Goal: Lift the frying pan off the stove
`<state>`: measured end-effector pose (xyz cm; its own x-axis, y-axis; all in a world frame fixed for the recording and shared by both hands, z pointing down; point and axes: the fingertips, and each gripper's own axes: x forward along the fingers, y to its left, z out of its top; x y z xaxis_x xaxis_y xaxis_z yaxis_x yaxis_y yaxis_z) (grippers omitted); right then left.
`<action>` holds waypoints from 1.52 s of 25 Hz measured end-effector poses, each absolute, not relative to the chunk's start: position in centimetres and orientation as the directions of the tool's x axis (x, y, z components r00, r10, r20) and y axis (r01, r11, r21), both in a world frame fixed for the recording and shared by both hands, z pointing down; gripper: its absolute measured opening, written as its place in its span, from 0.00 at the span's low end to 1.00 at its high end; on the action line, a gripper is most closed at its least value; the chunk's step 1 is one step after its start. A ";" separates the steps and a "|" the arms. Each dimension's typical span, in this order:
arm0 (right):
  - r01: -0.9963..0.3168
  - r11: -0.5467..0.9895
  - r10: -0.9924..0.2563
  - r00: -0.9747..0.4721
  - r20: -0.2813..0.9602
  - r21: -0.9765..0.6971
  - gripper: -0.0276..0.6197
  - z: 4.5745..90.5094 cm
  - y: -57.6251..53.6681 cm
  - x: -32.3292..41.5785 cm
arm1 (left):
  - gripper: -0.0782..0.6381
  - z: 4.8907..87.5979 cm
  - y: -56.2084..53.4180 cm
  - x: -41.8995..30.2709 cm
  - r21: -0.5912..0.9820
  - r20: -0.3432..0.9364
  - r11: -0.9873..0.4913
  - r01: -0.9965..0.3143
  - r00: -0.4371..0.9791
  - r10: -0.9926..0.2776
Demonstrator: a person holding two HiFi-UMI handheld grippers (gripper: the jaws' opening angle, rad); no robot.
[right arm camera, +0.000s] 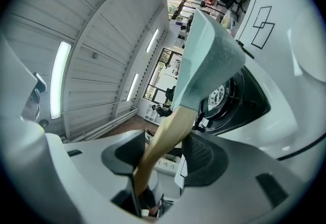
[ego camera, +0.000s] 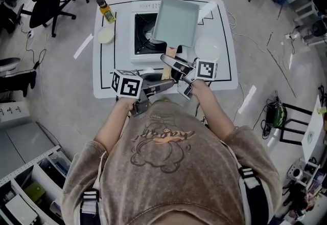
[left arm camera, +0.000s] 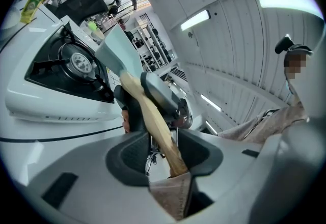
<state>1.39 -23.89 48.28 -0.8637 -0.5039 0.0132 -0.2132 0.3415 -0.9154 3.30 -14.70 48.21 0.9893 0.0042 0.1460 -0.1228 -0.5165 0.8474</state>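
Head view: left gripper (ego camera: 164, 85) and right gripper (ego camera: 172, 63) both clamp the wooden handle (ego camera: 170, 51) of the frying pan (ego camera: 176, 20); raise them together, holding the pan level, clear of the stove (ego camera: 144, 35).

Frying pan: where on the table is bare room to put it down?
Bare: the left strip of the table beside the stove, in front of the small white dish. Crowded: bottle at back left, white plate at right front.
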 end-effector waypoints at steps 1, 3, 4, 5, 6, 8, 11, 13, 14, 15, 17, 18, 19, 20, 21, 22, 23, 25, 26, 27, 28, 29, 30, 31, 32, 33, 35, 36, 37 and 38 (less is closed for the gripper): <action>-0.220 0.339 -0.513 -0.858 0.016 -0.915 0.39 48.2 -23.8 1.7 | 0.35 48.1 -14.5 3.5 0.847 0.146 -0.519 -0.118 0.989 0.013; -0.226 0.344 -0.528 -0.849 0.011 -0.911 0.39 47.9 -23.4 2.3 | 0.35 48.0 -14.2 3.9 0.846 0.145 -0.523 -0.106 0.989 0.034; -0.229 0.344 -0.536 -0.844 0.010 -0.911 0.39 47.7 -23.2 2.5 | 0.35 47.9 -14.0 4.2 0.846 0.144 -0.525 -0.100 0.989 0.045; -0.233 0.343 -0.544 -0.839 0.010 -0.910 0.40 47.7 -23.0 2.8 | 0.35 47.9 -13.7 4.4 0.845 0.144 -0.527 -0.093 0.988 0.056; -0.239 0.342 -0.551 -0.834 0.011 -0.909 0.40 47.7 -22.7 3.2 | 0.35 47.9 -13.4 4.7 0.844 0.144 -0.529 -0.087 0.987 0.067; -0.251 0.339 -0.568 -0.823 0.015 -0.907 0.40 47.7 -22.3 4.0 | 0.35 47.9 -13.0 5.3 0.844 0.144 -0.532 -0.074 0.986 0.090; -0.264 0.322 -0.598 -0.801 0.021 -0.909 0.40 47.8 -21.8 5.3 | 0.35 47.8 -12.5 6.1 0.845 0.136 -0.532 -0.051 0.983 0.120; -0.270 0.307 -0.621 -0.784 0.023 -0.913 0.40 47.9 -21.4 6.0 | 0.35 47.8 -12.1 6.6 0.847 0.128 -0.530 -0.034 0.982 0.141; -0.272 0.303 -0.630 -0.777 0.022 -0.913 0.40 47.9 -21.2 6.4 | 0.35 47.7 -11.9 6.8 0.848 0.125 -0.529 -0.027 0.981 0.151; -0.274 0.302 -0.637 -0.771 0.020 -0.913 0.40 47.9 -21.0 6.7 | 0.35 47.7 -11.7 7.0 0.848 0.123 -0.529 -0.020 0.979 0.161; -0.282 0.303 -0.649 -0.761 0.020 -0.910 0.40 47.8 -20.5 7.4 | 0.35 47.7 -11.2 7.6 0.848 0.123 -0.529 -0.008 0.976 0.181; -0.287 0.301 -0.655 -0.755 0.021 -0.909 0.40 47.8 -20.3 7.7 | 0.35 47.7 -10.9 7.8 0.849 0.122 -0.529 -0.003 0.974 0.191; -0.292 0.298 -0.663 -0.749 0.023 -0.909 0.40 47.8 -20.0 8.1 | 0.35 47.7 -10.7 8.1 0.849 0.122 -0.528 0.002 0.972 0.200; -0.296 0.294 -0.670 -0.742 0.026 -0.909 0.40 47.8 -19.7 8.4 | 0.35 47.7 -10.4 8.3 0.849 0.122 -0.528 0.006 0.970 0.208; -0.300 0.288 -0.677 -0.735 0.028 -0.910 0.40 47.9 -19.5 8.8 | 0.35 47.7 -10.1 8.6 0.850 0.122 -0.527 0.010 0.969 0.216; -0.301 0.283 -0.684 -0.729 0.028 -0.911 0.40 48.0 -19.2 9.0 | 0.35 47.8 -9.9 8.8 0.850 0.122 -0.526 0.014 0.967 0.223; -0.301 0.281 -0.690 -0.723 0.026 -0.911 0.41 48.1 -19.0 9.3 | 0.35 47.9 -9.7 8.9 0.851 0.121 -0.525 0.019 0.965 0.231; -0.299 0.282 -0.701 -0.713 0.017 -0.911 0.41 48.2 -18.8 9.5 | 0.35 48.1 -9.5 9.1 0.852 0.122 -0.523 0.026 0.961 0.247; -0.299 0.281 -0.706 -0.708 0.015 -0.912 0.41 48.3 -18.7 9.6 | 0.35 48.1 -9.4 9.1 0.853 0.122 -0.521 0.029 0.959 0.254; -0.300 0.278 -0.711 -0.703 0.014 -0.913 0.41 48.4 -18.5 9.8 | 0.35 48.2 -9.2 9.2 0.853 0.123 -0.520 0.032 0.957 0.261; -0.302 0.276 -0.715 -0.699 0.015 -0.913 0.41 48.4 -18.4 10.0 | 0.35 48.2 -9.1 9.3 0.854 0.124 -0.519 0.035 0.956 0.268; -0.304 0.274 -0.719 -0.695 0.015 -0.913 0.41 48.5 -18.2 10.2 | 0.35 48.2 -8.9 9.5 0.855 0.124 -0.518 0.037 0.954 0.274; -0.305 0.272 -0.723 -0.690 0.016 -0.913 0.41 48.5 -18.0 10.4 | 0.35 48.3 -8.7 9.6 0.855 0.125 -0.517 0.040 0.952 0.280; -0.307 0.268 -0.727 -0.686 0.017 -0.913 0.41 48.6 -17.8 10.6 | 0.35 48.3 -8.5 9.7 0.856 0.126 -0.515 0.041 0.950 0.286; -0.309 0.264 -0.731 -0.682 0.019 -0.914 0.41 48.7 -17.6 10.7 | 0.35 48.4 -8.3 9.8 0.856 0.127 -0.515 0.043 0.948 0.291; -0.309 0.260 -0.735 -0.678 0.020 -0.915 0.41 48.8 -17.4 10.9 | 0.35 48.4 -8.1 9.9 0.856 0.129 -0.515 0.044 0.947 0.296; -0.308 0.252 -0.742 -0.671 0.021 -0.918 0.41 49.0 -17.0 11.1 | 0.36 48.6 -7.7 10.0 0.855 0.131 -0.516 0.047 0.944 0.303; -0.306 0.247 -0.744 -0.667 0.022 -0.919 0.41 49.2 -16.8 11.1 | 0.36 48.6 -7.5 10.0 0.855 0.131 -0.516 0.049 0.943 0.307; -0.305 0.243 -0.747 -0.665 0.023 -0.921 0.41 49.3 -16.6 11.2 | 0.36 48.7 -7.3 10.1 0.855 0.132 -0.516 0.050 0.941 0.310; -0.306 0.242 -0.749 -0.663 0.023 -0.921 0.41 49.4 -16.4 11.2 | 0.36 48.8 -7.2 10.1 0.855 0.133 -0.516 0.051 0.940 0.313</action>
